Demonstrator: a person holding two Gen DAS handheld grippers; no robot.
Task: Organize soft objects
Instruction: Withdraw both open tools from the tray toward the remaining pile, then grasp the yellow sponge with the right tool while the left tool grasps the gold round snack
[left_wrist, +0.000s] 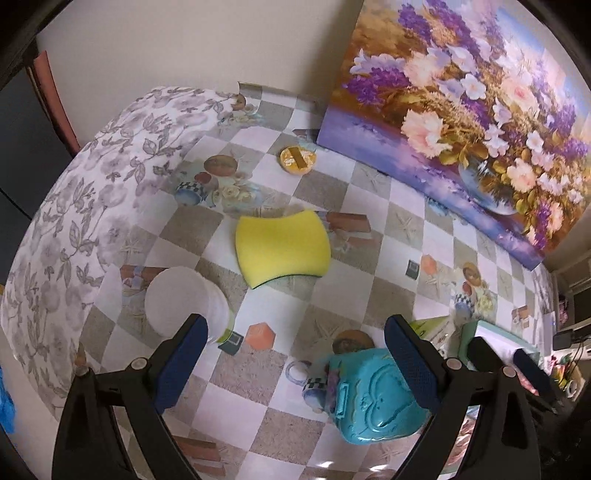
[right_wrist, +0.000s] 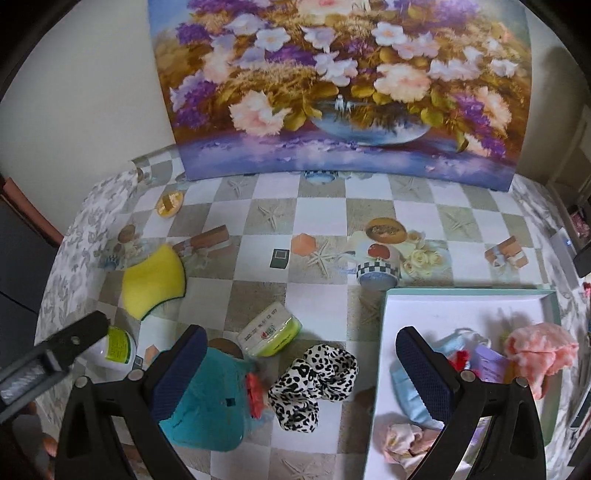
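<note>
R gripper (right_wrist: 299, 369) spread wide, empty, hanging over the leopard-print scrunchie (right_wrist: 314, 384). L gripper (left_wrist: 295, 350) also spread, nothing pinched; yellow sponge (left_wrist: 282, 247) lies ahead of it, between the finger lines, well apart from the tips.

Step in hand (my read): pick up the scrunchie w/ R, move it to the white tray (right_wrist: 461, 306) just to R's right side.

How to do it well:
- Drop straight down, fingers straddling one thick fold of the fabric, not the whole ring.
- Close fully; cloth squashes, so light pinch may slip.
- Lift clear before swinging right, else it drags over tray rim.
- Mind the teal plush (right_wrist: 207, 406) touching R's left finger, and the lime-lidded tub (right_wrist: 269, 334) just ahead — don't snag either.

Tray already holds blue face mask (right_wrist: 417, 391), pink fluffy cloth (right_wrist: 539, 350), pale pink rag (right_wrist: 402, 439); bare floor toward far corner = best drop spot.

Sponge likely next for L.
</note>
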